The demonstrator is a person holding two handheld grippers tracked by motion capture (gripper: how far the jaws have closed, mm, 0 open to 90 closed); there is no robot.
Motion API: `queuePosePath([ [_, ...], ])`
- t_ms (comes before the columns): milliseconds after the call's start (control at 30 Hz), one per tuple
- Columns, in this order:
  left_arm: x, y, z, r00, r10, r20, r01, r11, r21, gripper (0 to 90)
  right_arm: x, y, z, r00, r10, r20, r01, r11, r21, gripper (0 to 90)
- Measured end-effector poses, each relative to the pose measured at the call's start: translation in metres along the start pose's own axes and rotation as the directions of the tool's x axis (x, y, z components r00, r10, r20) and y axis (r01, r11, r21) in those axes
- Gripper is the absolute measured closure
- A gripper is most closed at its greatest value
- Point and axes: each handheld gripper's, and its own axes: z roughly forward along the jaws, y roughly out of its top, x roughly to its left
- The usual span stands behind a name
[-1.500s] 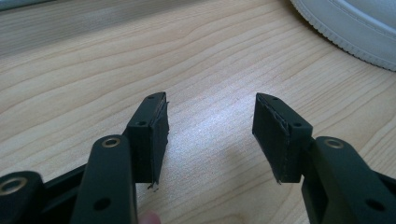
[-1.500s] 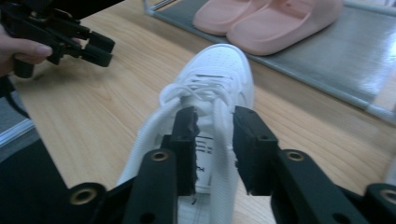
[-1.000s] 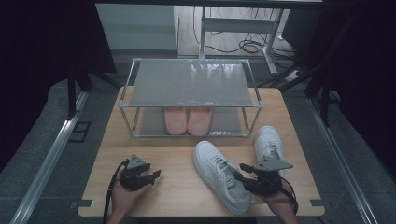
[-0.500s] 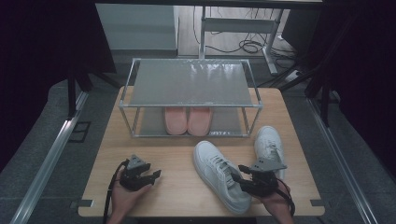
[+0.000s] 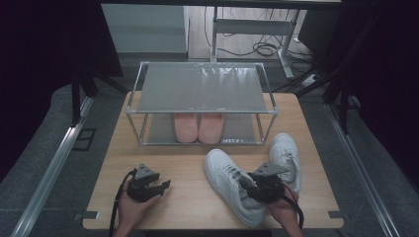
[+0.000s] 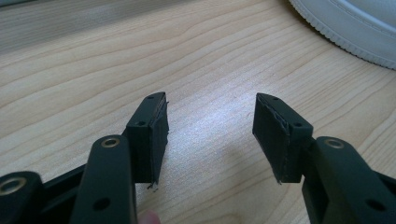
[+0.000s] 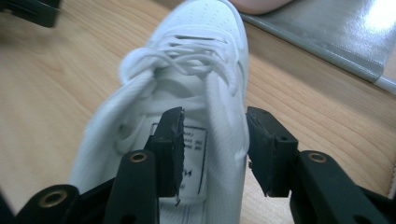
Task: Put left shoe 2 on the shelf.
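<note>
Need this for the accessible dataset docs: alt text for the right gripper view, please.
The right gripper straddles one side wall of a white sneaker near its heel, one black jaw inside the opening over the insole label, the other outside, pads not visibly pressing. The shoe lies on a wooden table, toe pointing away toward a metal rack.

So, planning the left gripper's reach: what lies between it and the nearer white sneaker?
Bare wooden table lies between the left gripper and the sneaker, in the high view.
</note>
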Motion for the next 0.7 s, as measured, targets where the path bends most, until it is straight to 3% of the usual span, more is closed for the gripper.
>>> queuePosePath([
  [100,0.001,0.0,0.0,1.0,-0.001,0.0,0.001,1.0,-0.001,46.1,0.0,0.004,0.009,0.9995,-0.007,0.032,0.006,0.999,0.033,62.6],
  [200,0.001,0.0,0.0,1.0,-0.005,-0.002,0.005,1.0,-0.001,46.1,-0.001,0.006,0.013,0.9995,-0.005,0.031,0.004,0.999,0.042,72.3],
  [367,0.002,0.0,-0.001,1.0,-0.006,-0.001,0.006,1.0,-0.002,46.1,-0.004,0.007,0.014,0.9996,-0.006,0.028,0.005,0.999,0.044,78.3],
  [567,0.003,0.0,-0.002,1.0,-0.007,-0.003,0.007,1.0,-0.007,46.1,-0.008,0.002,0.013,0.9993,0.039,-0.003,-0.039,0.999,-0.015,80.4],
  [700,0.003,0.0,-0.002,1.0,-0.007,-0.003,0.007,0.9999,-0.007,46.1,-0.004,0.004,0.007,0.9982,0.057,-0.02,-0.058,0.996,-0.068,80.7],
])
